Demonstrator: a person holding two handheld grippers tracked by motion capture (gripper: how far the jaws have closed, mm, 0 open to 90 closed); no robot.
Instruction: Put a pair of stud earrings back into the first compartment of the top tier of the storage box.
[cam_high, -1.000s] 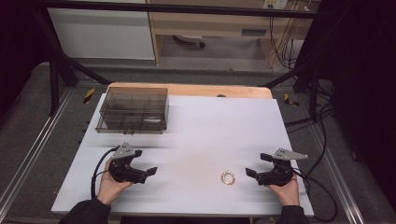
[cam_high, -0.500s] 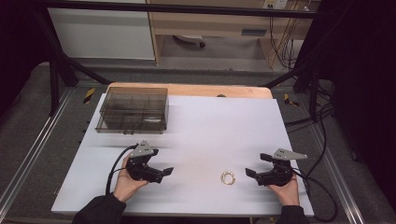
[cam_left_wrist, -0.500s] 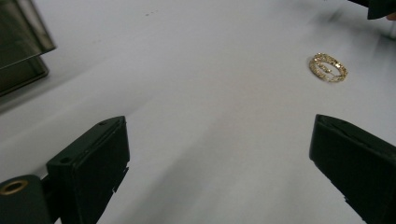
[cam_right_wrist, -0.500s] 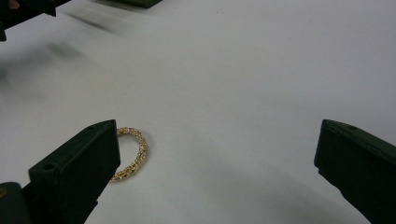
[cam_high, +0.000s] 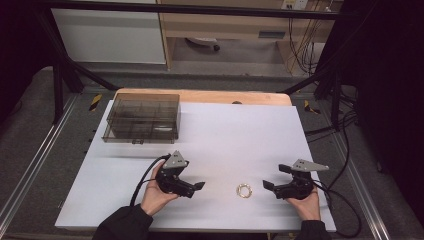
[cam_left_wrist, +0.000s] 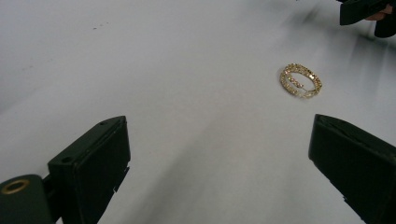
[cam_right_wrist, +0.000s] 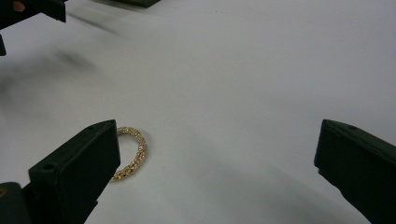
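Lying flat on the white bench (cam_high: 230, 135), the gold bracelet (cam_high: 244, 190) is serving as the reference point for everything below. The bracelet is sitting free on the surface, with nothing touching it.

The left gripper (cam_high: 192, 187) is hovering to the left of the bracelet, held in the person's left hand (cam_high: 156, 192), with its jaws pointing toward the bracelet and standing wide apart, holding nothing. In the left gripper view, the bracelet (cam_left_wrist: 300, 80) is lying ahead of the jaws, nearer the right-hand jaw and clear of both.

The right gripper (cam_high: 272, 180) is sitting just to the right of the bracelet, held in the person's right hand (cam_high: 303, 201), with its jaws likewise spread wide and holding nothing. In the right gripper view, the bracelet (cam_right_wrist: 132, 154) is lying just beside the left-hand jaw, which is partly hiding it; whether they are touching cannot be told.

A smoked transparent compartment box (cam_high: 142, 118) is resting with its lid closed well beyond the bracelet and to its left, near the far edge of the bench.
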